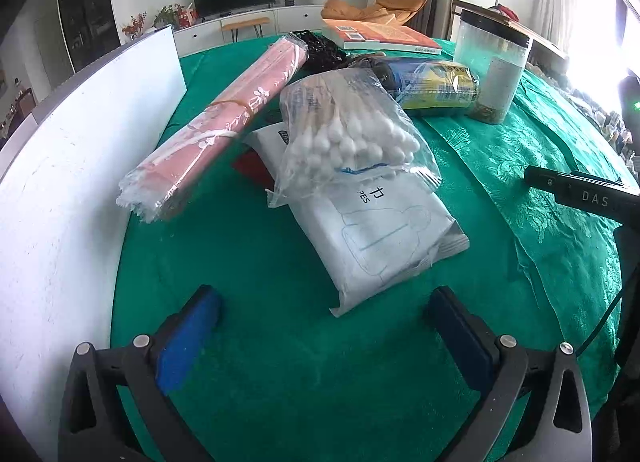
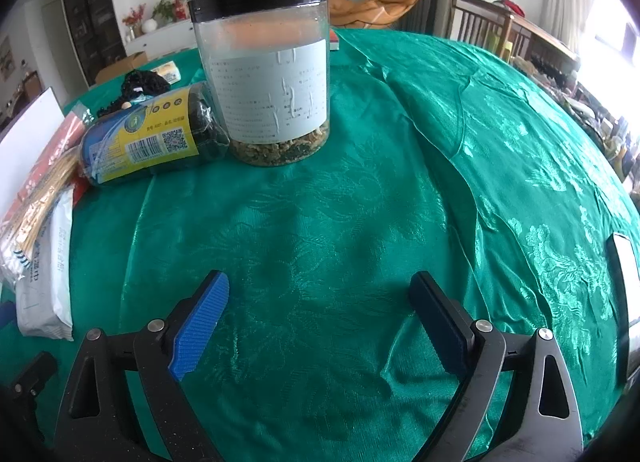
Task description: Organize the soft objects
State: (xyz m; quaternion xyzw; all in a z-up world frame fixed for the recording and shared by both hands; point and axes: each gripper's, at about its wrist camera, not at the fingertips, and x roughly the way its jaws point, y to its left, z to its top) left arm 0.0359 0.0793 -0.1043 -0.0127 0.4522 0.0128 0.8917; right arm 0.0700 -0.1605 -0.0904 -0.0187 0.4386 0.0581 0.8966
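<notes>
A clear bag of cotton swabs lies atop a flat white wipes pack, beside a long pink roll in plastic wrap, all resting on the green tablecloth.

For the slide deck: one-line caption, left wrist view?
Open left gripper faces a wipes pack topped by a bag of cotton swabs on green tablecloth.

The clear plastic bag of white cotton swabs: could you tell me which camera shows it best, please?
The left wrist view: the clear plastic bag of white cotton swabs lies whole and central. The right wrist view catches only its edge at the far left.
</notes>
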